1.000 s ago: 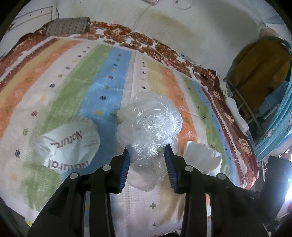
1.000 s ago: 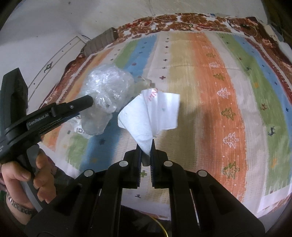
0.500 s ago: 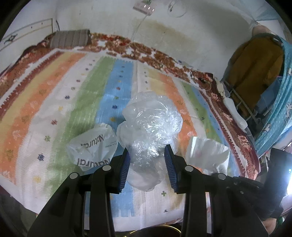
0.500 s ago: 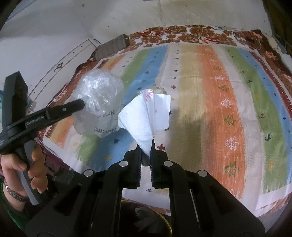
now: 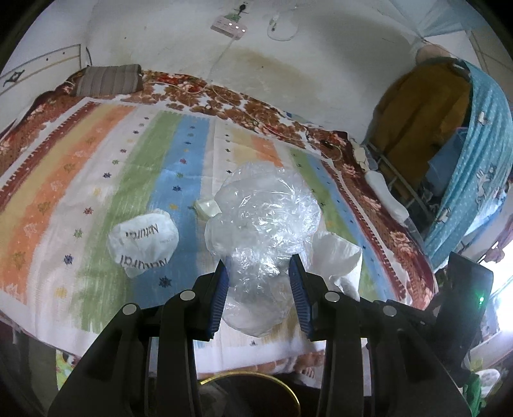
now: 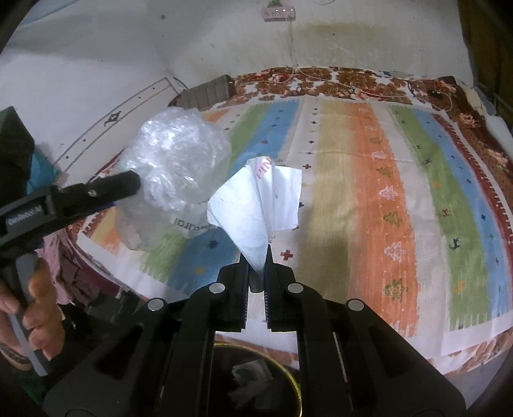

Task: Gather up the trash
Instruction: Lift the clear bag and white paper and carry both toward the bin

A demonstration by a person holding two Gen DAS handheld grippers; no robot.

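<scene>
Clear plastic [image 5: 263, 224], a crumpled wad, sits clamped between the blue pads of the left tongs [image 5: 258, 272]; jaws partly open, pressing its sides, wad bulging out above and hanging below them. It is off the bed, held over the near edge. In the right wrist view the same wad [image 6: 176, 170] shows at the tip of the left tongs [image 6: 128, 182], with a hand [image 6: 35, 308] wrapped round the handle at lower left.

Right tongs [image 6: 256, 269] are nearly closed, pinching the bottom corner of a white paper [image 6: 256, 205]. Paper fans upward from the pinch, pink lettering near its top fold, too folded to read. It hangs clear of the bed, over the near edge. From the left wrist view the paper [image 5: 336, 253] shows just right of the wad.

Bed [image 5: 80, 179] has a striped cover: orange, green, blue, white bands with small motifs, floral brown border. Still lying on it:
- white bag [image 5: 144, 240] printed "Natural", on the green/blue stripes toward the near edge, left of the wad
- small pale scrap [image 5: 206, 207] on the blue stripe, just behind the wad; cannot tell what it is

Bin [image 6: 295, 385], dark with a gold rim, sits below the near bed edge, under both tongs. Some paper inside, seen from the right wrist view. Rim [image 5: 288, 389] also shows at the bottom of the left view.

Grey pillow [image 5: 109, 80] at the far left corner of the bed. Power strip [image 5: 229, 25] on the wall behind.
</scene>
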